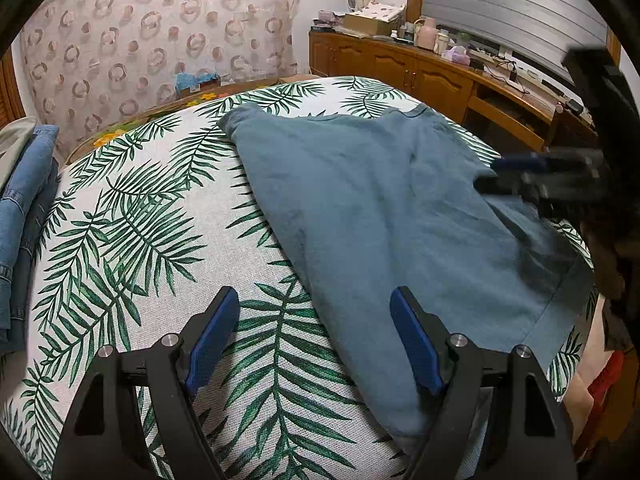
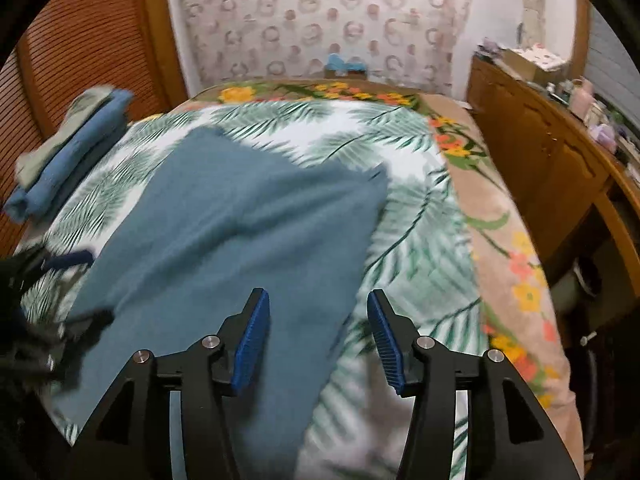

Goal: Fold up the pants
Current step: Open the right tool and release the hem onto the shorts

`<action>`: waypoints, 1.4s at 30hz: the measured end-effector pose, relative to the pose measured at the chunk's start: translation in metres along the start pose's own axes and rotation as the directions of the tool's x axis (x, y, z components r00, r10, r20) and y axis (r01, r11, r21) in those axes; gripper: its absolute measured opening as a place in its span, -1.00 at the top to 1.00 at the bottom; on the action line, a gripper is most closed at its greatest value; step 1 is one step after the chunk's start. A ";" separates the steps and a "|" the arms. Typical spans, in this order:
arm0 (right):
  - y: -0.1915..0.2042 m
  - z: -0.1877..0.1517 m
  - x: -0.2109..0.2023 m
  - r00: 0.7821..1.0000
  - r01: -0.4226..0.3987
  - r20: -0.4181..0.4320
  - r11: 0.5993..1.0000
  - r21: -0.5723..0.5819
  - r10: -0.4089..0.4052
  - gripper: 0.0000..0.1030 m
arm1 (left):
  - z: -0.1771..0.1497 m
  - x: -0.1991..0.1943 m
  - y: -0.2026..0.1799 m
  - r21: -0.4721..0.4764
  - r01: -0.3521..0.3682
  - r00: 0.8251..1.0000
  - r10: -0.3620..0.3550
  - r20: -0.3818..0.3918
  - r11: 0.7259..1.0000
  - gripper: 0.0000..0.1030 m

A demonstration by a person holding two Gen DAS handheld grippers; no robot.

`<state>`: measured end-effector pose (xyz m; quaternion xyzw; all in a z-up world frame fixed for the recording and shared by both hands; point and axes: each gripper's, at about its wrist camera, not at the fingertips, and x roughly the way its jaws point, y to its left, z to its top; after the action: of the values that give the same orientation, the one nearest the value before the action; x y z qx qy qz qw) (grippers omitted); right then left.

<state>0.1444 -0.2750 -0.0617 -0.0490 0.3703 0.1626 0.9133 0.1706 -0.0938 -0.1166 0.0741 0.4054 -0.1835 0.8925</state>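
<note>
The blue-grey pants (image 1: 384, 216) lie flat and doubled over on the palm-leaf bedspread (image 1: 132, 240). My left gripper (image 1: 314, 300) is open and empty, hovering over the pants' near left edge. The right gripper (image 1: 492, 176) shows blurred at the far right of the left wrist view, over the pants' right side. In the right wrist view the pants (image 2: 240, 232) spread ahead and to the left, and my right gripper (image 2: 318, 304) is open and empty above their right edge. The left gripper (image 2: 84, 284) appears blurred at the left edge.
A pile of folded jeans and clothes (image 1: 24, 208) sits on the bed's left side, also seen in the right wrist view (image 2: 72, 144). A cluttered wooden sideboard (image 1: 440, 76) runs along the right of the bed. A patterned curtain (image 1: 160, 36) hangs behind the bed.
</note>
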 end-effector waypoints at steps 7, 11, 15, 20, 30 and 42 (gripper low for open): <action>0.001 -0.018 -0.001 1.000 0.005 0.028 1.000 0.003 -0.005 -0.21 | 0.000 0.001 0.001 -0.004 -0.005 1.000 0.005 -0.004 1.000 -0.59; 0.004 -0.021 -0.002 0.999 0.018 0.031 1.000 -0.013 -0.017 -0.27 | 0.000 0.001 0.002 -0.005 -0.004 1.000 0.004 -0.005 1.000 -0.59; 0.005 -0.021 0.000 0.999 0.021 0.030 1.000 -0.018 -0.020 -0.28 | -0.001 0.002 0.003 -0.006 -0.006 1.000 0.006 -0.006 1.000 -0.59; 0.006 -0.018 -0.001 0.999 0.019 0.029 1.000 -0.019 -0.019 -0.29 | -0.001 0.000 0.010 -0.018 -0.008 0.999 0.008 -0.044 1.000 -0.59; 0.008 -0.018 -0.002 0.999 0.023 0.031 1.000 -0.017 -0.023 -0.29 | -0.020 -0.049 -0.010 0.016 0.095 0.995 -0.095 0.027 0.995 -0.59; 0.007 -0.018 -0.005 0.999 0.033 0.034 0.999 -0.020 -0.033 -0.29 | -0.036 -0.042 -0.012 0.000 0.063 0.998 -0.063 -0.011 0.998 -0.56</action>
<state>0.1272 -0.2733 -0.0711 -0.0618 0.3523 0.1521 0.9214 0.1154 -0.0837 -0.1087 0.0625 0.4125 -0.2109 0.8840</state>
